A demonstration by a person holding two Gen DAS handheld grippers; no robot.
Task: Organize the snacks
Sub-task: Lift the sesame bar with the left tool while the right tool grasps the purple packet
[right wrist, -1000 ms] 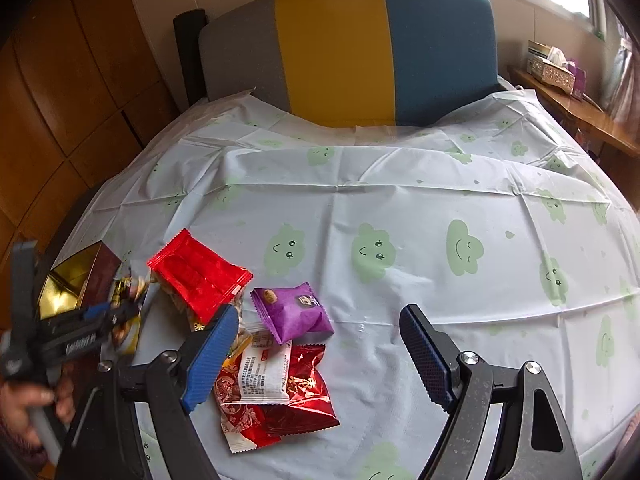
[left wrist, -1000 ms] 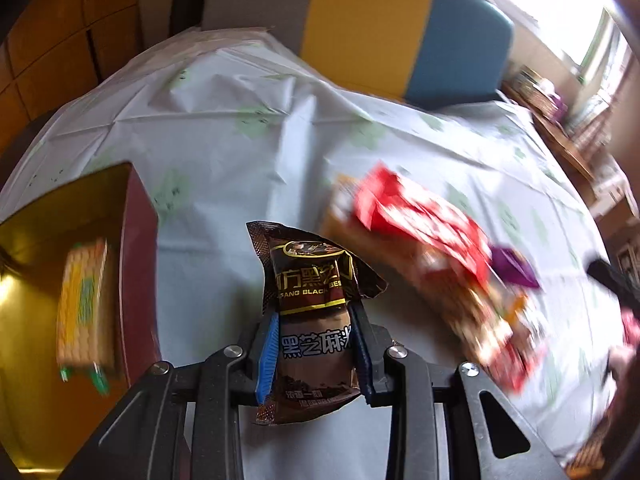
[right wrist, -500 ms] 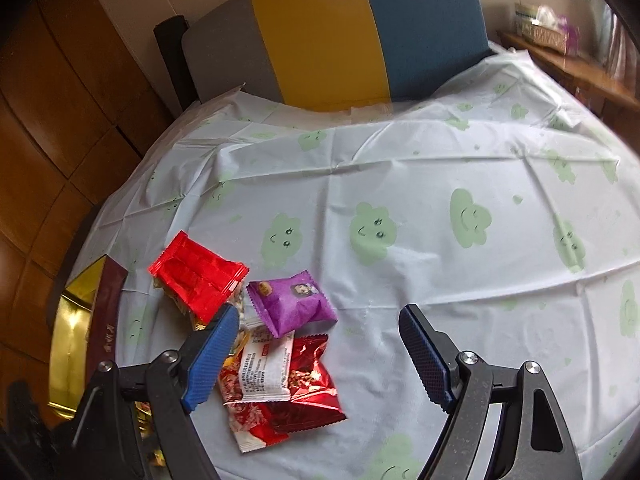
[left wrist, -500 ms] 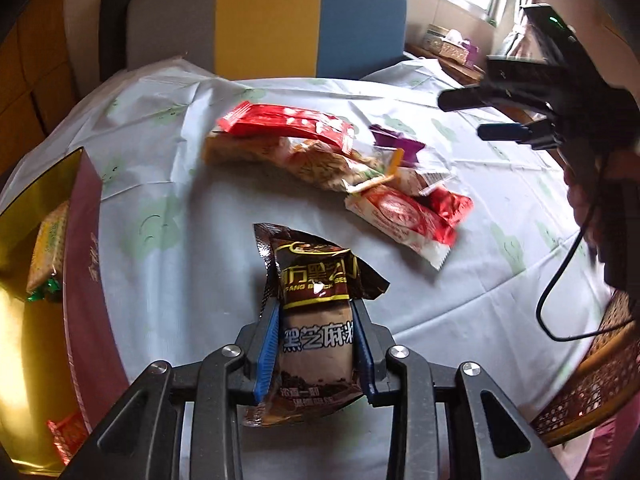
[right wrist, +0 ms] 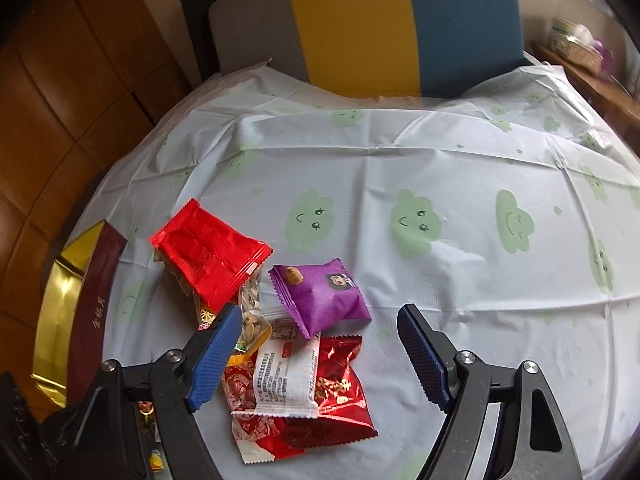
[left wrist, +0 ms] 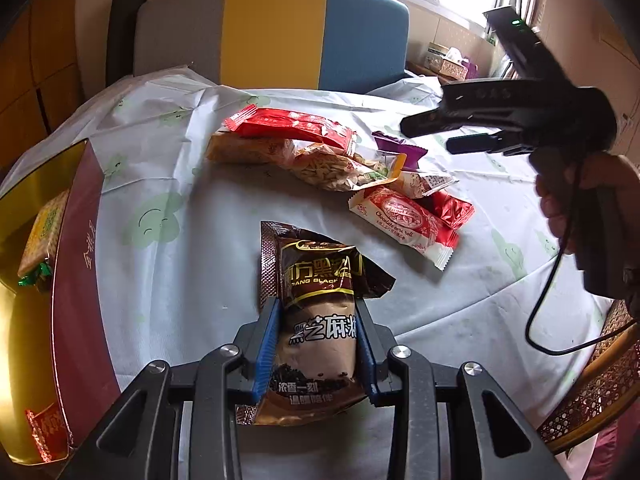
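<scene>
My left gripper (left wrist: 316, 312) is shut on a brown sesame snack packet (left wrist: 320, 312), held above the tablecloth right of the gold box (left wrist: 76, 240). A pile of snacks lies beyond: a red packet (left wrist: 292, 126), a seed bag (left wrist: 332, 168), a white and red chocolate roll packet (left wrist: 404, 224). My right gripper (right wrist: 320, 336) is open above the pile, over the purple packet (right wrist: 320, 296), a white packet (right wrist: 286, 376) and a red foil packet (right wrist: 340, 384). It also shows in the left wrist view (left wrist: 432, 132).
The gold box with a maroon wall (right wrist: 94, 312) holds a yellow-green packet (left wrist: 44, 228) and a red packet (left wrist: 44, 436). A grey, yellow and blue chair (right wrist: 360, 24) stands behind the table. A rattan chair (left wrist: 592, 396) is at the right edge.
My left gripper has swung from over the box toward the pile with the brown packet in it. My right gripper has moved lower and closer to the pile, still open.
</scene>
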